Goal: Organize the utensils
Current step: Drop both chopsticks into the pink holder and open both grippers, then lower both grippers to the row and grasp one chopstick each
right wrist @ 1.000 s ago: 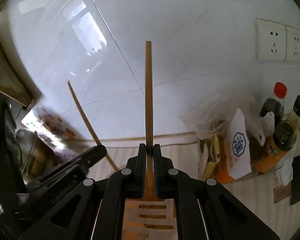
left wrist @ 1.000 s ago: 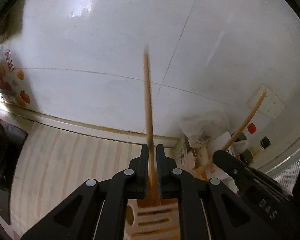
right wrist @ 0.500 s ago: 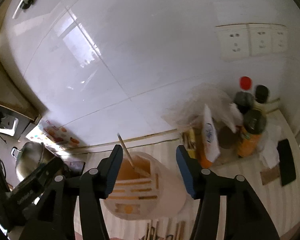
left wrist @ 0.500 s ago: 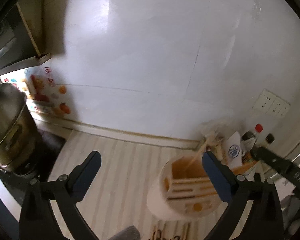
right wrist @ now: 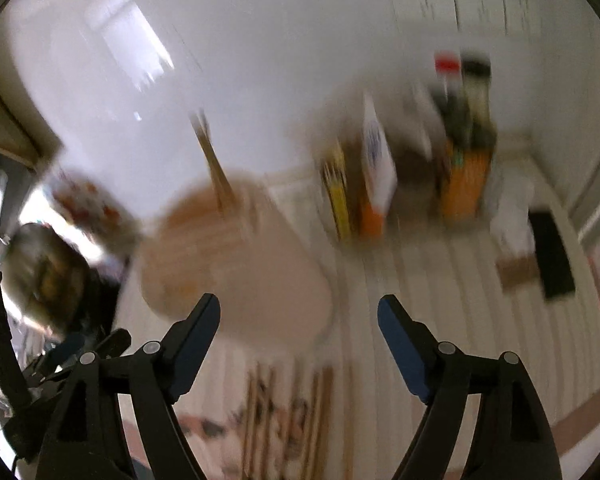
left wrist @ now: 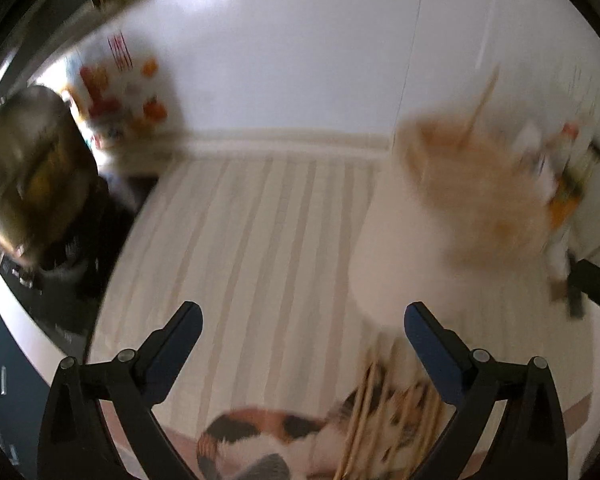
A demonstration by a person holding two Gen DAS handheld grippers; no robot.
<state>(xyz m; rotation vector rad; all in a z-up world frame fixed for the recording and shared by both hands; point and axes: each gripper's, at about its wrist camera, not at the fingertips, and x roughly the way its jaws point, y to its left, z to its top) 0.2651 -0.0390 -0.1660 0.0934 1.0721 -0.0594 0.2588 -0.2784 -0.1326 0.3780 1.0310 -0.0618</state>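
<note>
Both views are motion-blurred. A pale pink utensil holder (left wrist: 452,216) stands on the striped counter, with wooden chopsticks (left wrist: 480,100) sticking up out of it; it also shows in the right wrist view (right wrist: 236,264) with the chopsticks (right wrist: 214,164). My left gripper (left wrist: 302,320) is open and empty, left of and in front of the holder. My right gripper (right wrist: 300,312) is open and empty, in front of the holder. Several loose chopsticks (left wrist: 374,404) lie on a patterned mat near the front edge, also in the right wrist view (right wrist: 296,412).
A steel pot (left wrist: 32,168) sits on a dark stove at the left. Sauce bottles (right wrist: 464,132), a carton (right wrist: 376,168) and bags crowd the back right corner. A black flat object (right wrist: 552,252) lies at the right. White tiled wall (left wrist: 300,40) behind.
Both grippers were shut on chopsticks a second ago, then opened and dropped them into the holder. Both have since pulled back and tilted down toward the counter and the loose chopsticks.
</note>
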